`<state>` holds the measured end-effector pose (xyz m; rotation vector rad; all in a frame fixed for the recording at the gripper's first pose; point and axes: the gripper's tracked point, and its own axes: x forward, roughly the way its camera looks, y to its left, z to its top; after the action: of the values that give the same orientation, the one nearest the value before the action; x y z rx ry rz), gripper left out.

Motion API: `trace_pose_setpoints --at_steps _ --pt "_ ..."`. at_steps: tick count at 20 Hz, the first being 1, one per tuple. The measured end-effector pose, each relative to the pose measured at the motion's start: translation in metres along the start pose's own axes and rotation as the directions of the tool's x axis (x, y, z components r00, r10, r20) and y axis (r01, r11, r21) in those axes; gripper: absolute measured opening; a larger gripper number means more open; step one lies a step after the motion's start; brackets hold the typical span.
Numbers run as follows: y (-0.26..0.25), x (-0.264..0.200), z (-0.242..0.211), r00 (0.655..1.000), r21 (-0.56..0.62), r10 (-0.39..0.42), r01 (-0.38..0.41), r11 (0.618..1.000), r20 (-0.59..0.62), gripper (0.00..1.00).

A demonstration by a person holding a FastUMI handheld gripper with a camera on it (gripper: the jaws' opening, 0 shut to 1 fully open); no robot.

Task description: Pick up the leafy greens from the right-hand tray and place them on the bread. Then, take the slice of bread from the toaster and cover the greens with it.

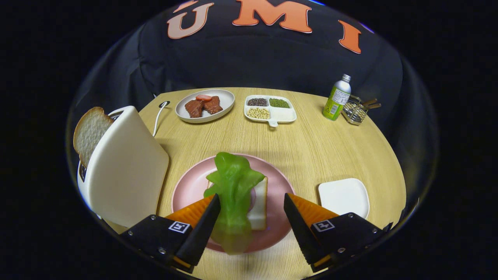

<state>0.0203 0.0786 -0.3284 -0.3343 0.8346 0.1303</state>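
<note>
Pale wood-grain table (311, 155) filled the booth, ringed by dark cloth. Low over its near edge the gripper (252, 210) stood with its fingers spread wide apart, pressing on nothing. The leafy greens (233, 194) lay between them, close against the left finger (202, 229) and well clear of the right one. Their long axis ran away from the gripper, the narrow stalk end pointing back towards it and past the near rim of the pink plate (186, 190), the broad leaf end pointing away across the plate. The greens rested on a slice of bread (260, 206) lying on that plate. Left of the plate stood a white toaster (124, 171) with a second slice of bread (88, 132) upright in its slot. Right of the plate sat a white square tray (344, 196). Farther off were a plate of meat (205, 105), a divided dish of beans (270, 109), a bottle (337, 98) and a wire holder (356, 109).
</note>
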Motion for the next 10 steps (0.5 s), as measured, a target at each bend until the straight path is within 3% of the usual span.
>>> trace_pose_setpoints --at_steps 10 --pt "0.054 -0.076 0.067 0.990 0.023 0.046 -0.049 0.999 0.130 0.98"
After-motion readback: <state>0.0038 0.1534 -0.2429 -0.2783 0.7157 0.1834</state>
